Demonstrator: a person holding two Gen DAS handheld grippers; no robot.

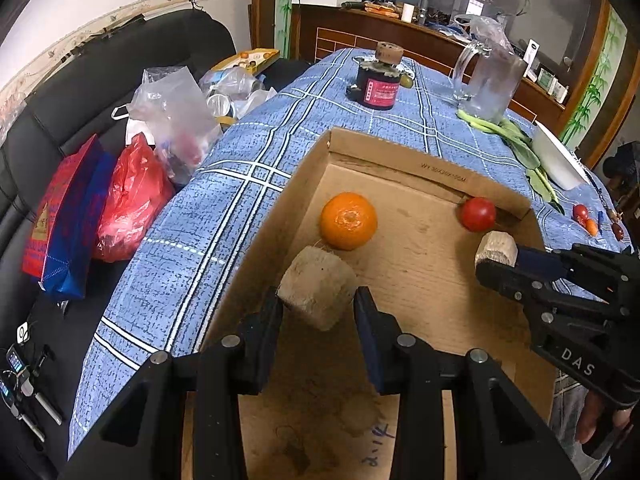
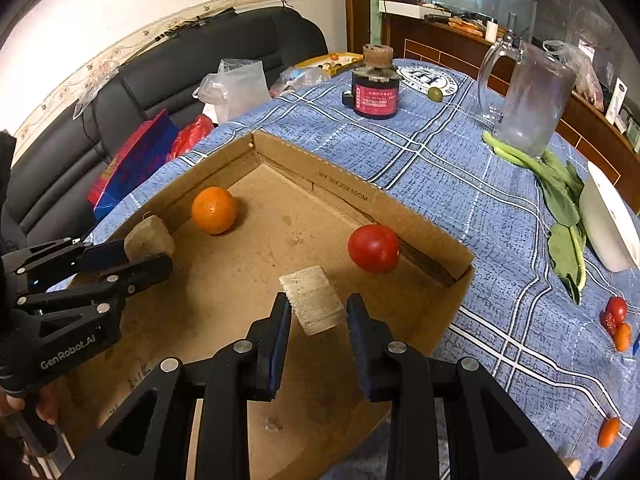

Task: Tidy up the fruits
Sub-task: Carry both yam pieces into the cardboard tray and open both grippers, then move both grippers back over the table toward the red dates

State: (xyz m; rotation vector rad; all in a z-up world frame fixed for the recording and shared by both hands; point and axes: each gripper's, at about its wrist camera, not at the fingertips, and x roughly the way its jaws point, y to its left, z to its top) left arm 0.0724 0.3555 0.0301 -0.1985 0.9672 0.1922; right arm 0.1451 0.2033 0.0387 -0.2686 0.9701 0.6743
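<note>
Orange (image 1: 348, 220) and tomato (image 1: 477, 214): lying inside cardboard box (image 1: 384, 152).
Left tongs (image 1: 319, 304) gripping a pale block, orange at 12 o'clock; right tongs (image 2: 316, 307) gripping another, tomato at 1 o'clock.

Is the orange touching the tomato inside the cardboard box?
No, the orange sits by the left wall of the cardboard box, while the tomato lies apart near the right wall.
</note>
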